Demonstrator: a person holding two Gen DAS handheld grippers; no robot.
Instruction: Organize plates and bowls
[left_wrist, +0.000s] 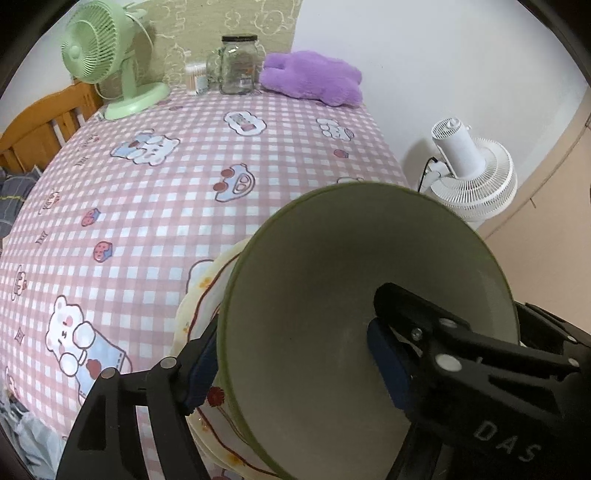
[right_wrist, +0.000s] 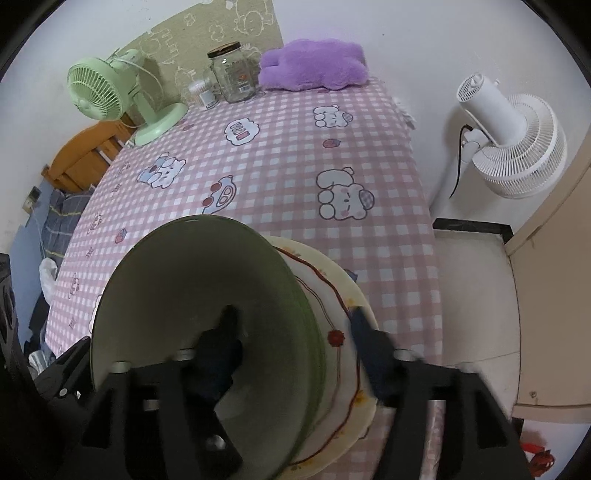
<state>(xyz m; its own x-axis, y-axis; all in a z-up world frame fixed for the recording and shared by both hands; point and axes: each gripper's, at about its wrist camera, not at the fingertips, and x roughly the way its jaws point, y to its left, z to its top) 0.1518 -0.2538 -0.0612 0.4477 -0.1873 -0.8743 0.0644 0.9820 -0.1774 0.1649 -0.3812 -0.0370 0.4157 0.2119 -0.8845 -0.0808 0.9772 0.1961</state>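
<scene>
A green bowl (left_wrist: 332, 295) with a pale inside sits on a cream plate (left_wrist: 199, 295) with red line and flower decoration, at the near edge of the table. My left gripper (left_wrist: 291, 354) straddles the bowl's left wall, one finger inside and one outside, against the plate. In the right wrist view the same bowl (right_wrist: 192, 280) rests on the plate (right_wrist: 332, 295). My right gripper (right_wrist: 295, 325) straddles the bowl's right wall, one finger inside and one on the plate side. Both pairs of jaws stand wide around the wall; contact is unclear.
The table has a pink checked cloth (left_wrist: 184, 177) with bear prints. At its far end stand a green desk fan (left_wrist: 107, 59), a glass jar (left_wrist: 238, 64), a small swab tub (left_wrist: 195, 77) and a purple plush (left_wrist: 314, 75). A white floor fan (left_wrist: 469, 177) stands right of the table.
</scene>
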